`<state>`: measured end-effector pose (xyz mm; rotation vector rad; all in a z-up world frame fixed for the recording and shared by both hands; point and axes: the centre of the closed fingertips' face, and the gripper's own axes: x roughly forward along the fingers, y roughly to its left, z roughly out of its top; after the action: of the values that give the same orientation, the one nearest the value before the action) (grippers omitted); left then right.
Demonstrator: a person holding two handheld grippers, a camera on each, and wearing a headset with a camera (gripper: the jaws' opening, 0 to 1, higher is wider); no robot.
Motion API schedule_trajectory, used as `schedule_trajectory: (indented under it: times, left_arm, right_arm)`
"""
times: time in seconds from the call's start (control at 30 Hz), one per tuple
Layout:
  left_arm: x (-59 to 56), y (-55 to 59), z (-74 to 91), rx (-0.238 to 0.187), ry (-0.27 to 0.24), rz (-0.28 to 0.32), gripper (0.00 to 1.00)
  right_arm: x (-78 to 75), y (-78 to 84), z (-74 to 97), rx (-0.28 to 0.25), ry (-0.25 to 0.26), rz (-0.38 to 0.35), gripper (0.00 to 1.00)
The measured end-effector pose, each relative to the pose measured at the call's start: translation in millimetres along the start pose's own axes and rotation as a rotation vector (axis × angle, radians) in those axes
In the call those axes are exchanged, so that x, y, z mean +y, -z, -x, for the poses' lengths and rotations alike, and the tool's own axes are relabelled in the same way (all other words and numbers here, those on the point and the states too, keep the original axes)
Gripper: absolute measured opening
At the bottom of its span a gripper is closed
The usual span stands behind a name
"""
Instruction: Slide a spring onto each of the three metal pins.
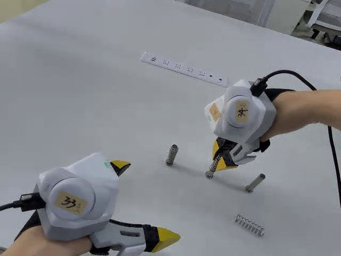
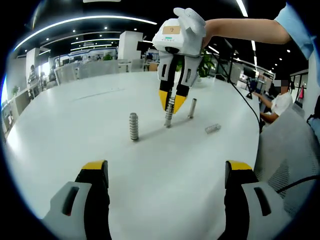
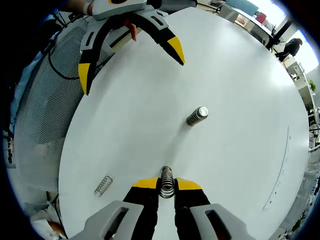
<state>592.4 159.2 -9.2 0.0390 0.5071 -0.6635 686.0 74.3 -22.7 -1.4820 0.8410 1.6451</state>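
Now | right claw (image 3: pixel 166 185) pinching spring (image 3: pixel 166 176) | tan sticker (image 1: pixel 242 112) unreadable

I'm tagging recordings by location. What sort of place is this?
Probably an open-plan office or lab: a big white table with a power strip on it, long ceiling strip lights, and a person seated beyond the table.

Bare pin (image 1: pixel 254 183) near loose spring (image 1: pixel 249 225)

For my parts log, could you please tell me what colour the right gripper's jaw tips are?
Yellow, on the right gripper; best seen in the right gripper view.
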Motion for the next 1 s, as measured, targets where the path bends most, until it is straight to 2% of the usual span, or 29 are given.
schedule_trajectory:
  times: [0.47, 1.0]
  left_arm:
    - [-0.7, -1.1, 0.0, 0.003, 0.005, -0.002, 0.96]
    - [0.1, -3.7, 1.0, 0.002, 0.005, -0.009, 0.96]
  right_arm:
    - [1.3, -0.6, -12.6, 0.011, -0.014, 0.002, 0.08]
    - [-0.4, -1.8, -17.5, 0.013, -0.003, 0.006, 0.09]
